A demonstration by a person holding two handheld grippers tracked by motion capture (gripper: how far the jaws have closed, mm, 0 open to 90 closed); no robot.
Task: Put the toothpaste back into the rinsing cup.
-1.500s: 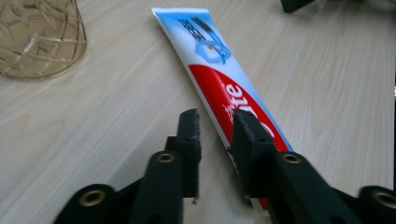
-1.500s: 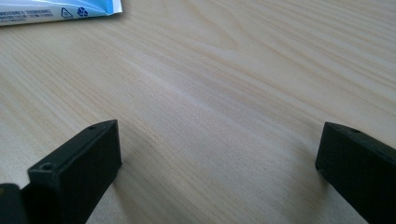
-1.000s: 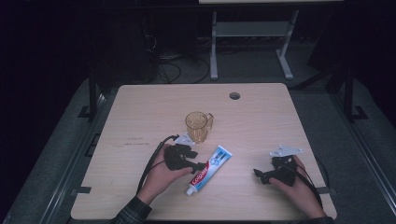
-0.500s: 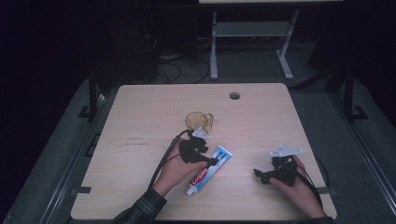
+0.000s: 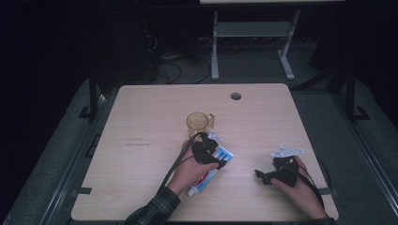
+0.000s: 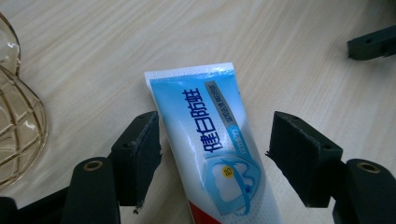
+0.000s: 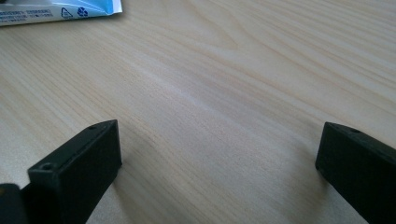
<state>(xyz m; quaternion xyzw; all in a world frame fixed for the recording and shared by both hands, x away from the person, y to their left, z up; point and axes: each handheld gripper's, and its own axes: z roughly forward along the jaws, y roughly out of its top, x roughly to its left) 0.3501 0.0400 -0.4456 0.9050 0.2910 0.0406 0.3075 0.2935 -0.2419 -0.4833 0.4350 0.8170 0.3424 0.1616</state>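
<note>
A blue and white toothpaste tube (image 5: 204, 178) lies flat on the wooden table (image 5: 141, 108), its crimped end towards an amber glass cup (image 5: 197, 123). My left gripper (image 5: 214, 151) hangs over that end. In the left gripper view the tube (image 6: 212, 121) lies between the open jaws of the left gripper (image 6: 215, 158). These jaws have just been opening; the left pad sits at the tube's edge and the right pad stands apart. The cup (image 6: 18, 126) is at the left edge there. My right gripper (image 5: 263, 177) rests open on bare wood; the right gripper (image 7: 219, 168) holds nothing.
The cup stands just beyond the tube's end, close to my left hand. A round cable hole (image 5: 235, 96) is at the table's far side. The tube's corner (image 7: 56, 9) shows top left in the right gripper view. A desk frame (image 5: 253, 33) stands on the floor beyond.
My left hand has slid right and slightly away from me, from beside the tube to over its crimped end near the cup. The right hand has kept still.
</note>
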